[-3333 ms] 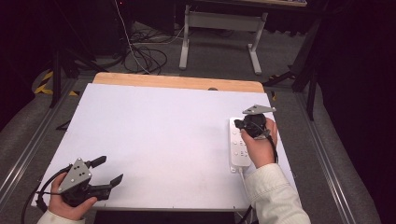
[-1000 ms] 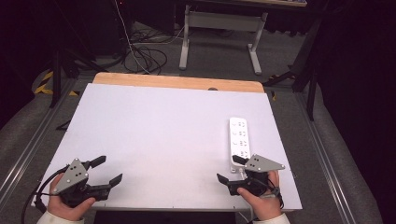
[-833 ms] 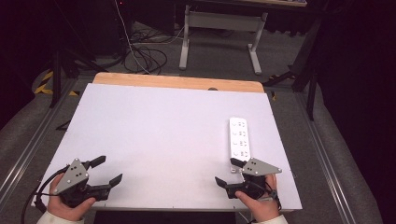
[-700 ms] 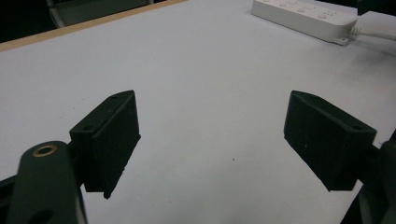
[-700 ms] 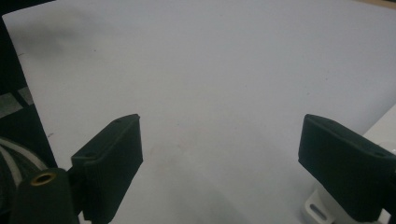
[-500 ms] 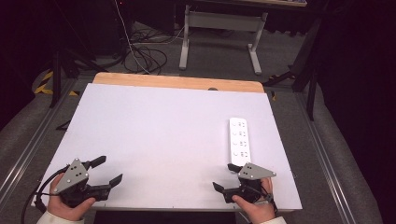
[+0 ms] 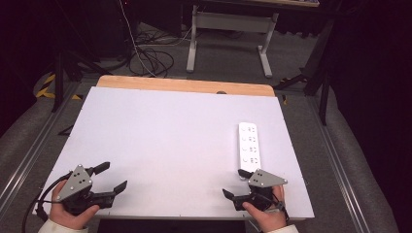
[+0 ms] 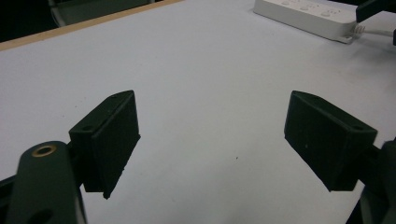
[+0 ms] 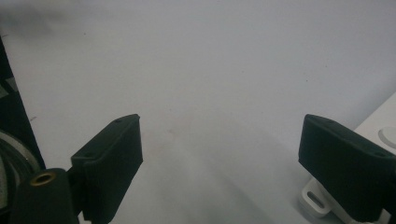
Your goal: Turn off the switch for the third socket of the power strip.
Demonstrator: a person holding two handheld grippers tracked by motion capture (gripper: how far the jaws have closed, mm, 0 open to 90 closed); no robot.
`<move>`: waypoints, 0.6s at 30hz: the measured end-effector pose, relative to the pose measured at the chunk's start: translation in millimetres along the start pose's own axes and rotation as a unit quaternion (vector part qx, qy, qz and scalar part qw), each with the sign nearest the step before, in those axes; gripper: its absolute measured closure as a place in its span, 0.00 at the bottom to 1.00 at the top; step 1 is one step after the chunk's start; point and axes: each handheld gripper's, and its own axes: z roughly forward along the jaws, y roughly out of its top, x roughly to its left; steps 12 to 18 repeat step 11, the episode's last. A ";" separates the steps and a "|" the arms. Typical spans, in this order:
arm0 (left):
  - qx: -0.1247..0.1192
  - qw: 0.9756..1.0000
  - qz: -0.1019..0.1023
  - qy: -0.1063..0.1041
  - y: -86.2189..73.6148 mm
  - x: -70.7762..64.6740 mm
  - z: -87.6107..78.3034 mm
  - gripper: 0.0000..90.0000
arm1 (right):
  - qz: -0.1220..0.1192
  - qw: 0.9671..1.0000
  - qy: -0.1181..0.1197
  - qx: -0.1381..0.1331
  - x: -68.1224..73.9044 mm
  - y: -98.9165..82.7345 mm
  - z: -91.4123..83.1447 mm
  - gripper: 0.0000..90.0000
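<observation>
A white power strip (image 7: 248,145) lies flat on the right side of the white table (image 7: 170,131), its length running away from me. My right gripper (image 7: 234,183) rests open by the front edge just short of the strip's near end, jaws pointing left. In the right gripper view the jaws (image 9: 229,158) stand wide apart over bare table, with the strip's end (image 9: 322,200) beside the right jaw. My left gripper (image 7: 112,176) sits open at the front left corner. Its own view shows the jaws (image 8: 219,135) holding nothing and the power strip (image 8: 303,14) far off.
The table has a wooden strip (image 7: 184,86) along its far edge. Beyond it are cables (image 7: 150,53) on the floor and a grey stand (image 7: 228,22). Metal rails run along both sides of the table.
My right gripper has left the power strip, pulled back to the front edge and turned its jaws to the left. The strip stays where it lay. The left gripper has not moved.
</observation>
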 end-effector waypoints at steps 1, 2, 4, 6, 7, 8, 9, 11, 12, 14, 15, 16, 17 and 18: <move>0.000 1.000 -0.007 -0.004 0.0 0.0 0.3 0.21 | 0.002 1.000 -0.002 0.002 -0.4 -0.3 -0.2 0.16; 0.001 1.000 -0.012 -0.007 0.0 0.2 0.4 0.20 | 0.004 1.000 -0.004 0.002 -1.0 -0.5 -0.3 0.16; 0.004 1.000 -0.012 -0.007 -0.1 0.5 0.6 0.21 | 0.007 1.000 -0.006 0.002 -1.7 -1.0 -0.6 0.16; 0.003 1.000 -0.011 -0.004 -0.4 0.6 0.9 0.21 | 0.007 1.000 -0.007 0.002 -1.8 -1.0 -0.8 0.16; 0.003 1.000 -0.011 -0.004 -0.4 0.6 0.9 0.21 | 0.006 1.000 -0.007 0.001 -1.8 -0.9 -0.8 0.16; 0.001 1.000 -0.008 -0.004 -0.5 1.1 0.8 0.21 | 0.006 1.000 -0.006 0.001 -1.7 -0.9 -0.8 0.16; 0.000 1.000 -0.007 -0.003 -0.6 1.0 0.8 0.20 | 0.005 1.000 -0.006 0.001 -1.7 -0.9 -0.7 0.16; -0.003 1.000 -0.006 -0.001 -0.9 0.4 1.0 0.20 | 0.003 1.000 -0.007 0.001 -1.8 -0.8 -1.0 0.16; -0.003 1.000 -0.006 -0.001 -0.9 0.4 1.0 0.20 | 0.003 1.000 -0.007 0.001 -1.8 -0.8 -1.0 0.16; -0.003 1.000 -0.006 -0.001 -0.9 0.4 1.0 0.20 | 0.003 1.000 -0.007 0.001 -1.8 -0.8 -1.0 0.16; -0.003 1.000 -0.006 -0.001 -0.9 0.4 1.0 0.20 | 0.003 1.000 -0.007 0.001 -1.8 -0.8 -1.0 0.16; -0.003 1.000 -0.006 -0.001 -0.9 0.4 1.0 0.20 | 0.003 1.000 -0.007 0.001 -1.8 -0.8 -1.0 0.16; -0.003 1.000 -0.006 -0.001 -0.9 0.4 1.0 0.20 | 0.003 1.000 -0.007 0.001 -1.8 -0.8 -1.0 0.16; -0.003 1.000 -0.006 -0.001 -0.9 0.4 1.0 0.20 | 0.003 1.000 -0.007 0.001 -1.8 -0.8 -1.0 0.16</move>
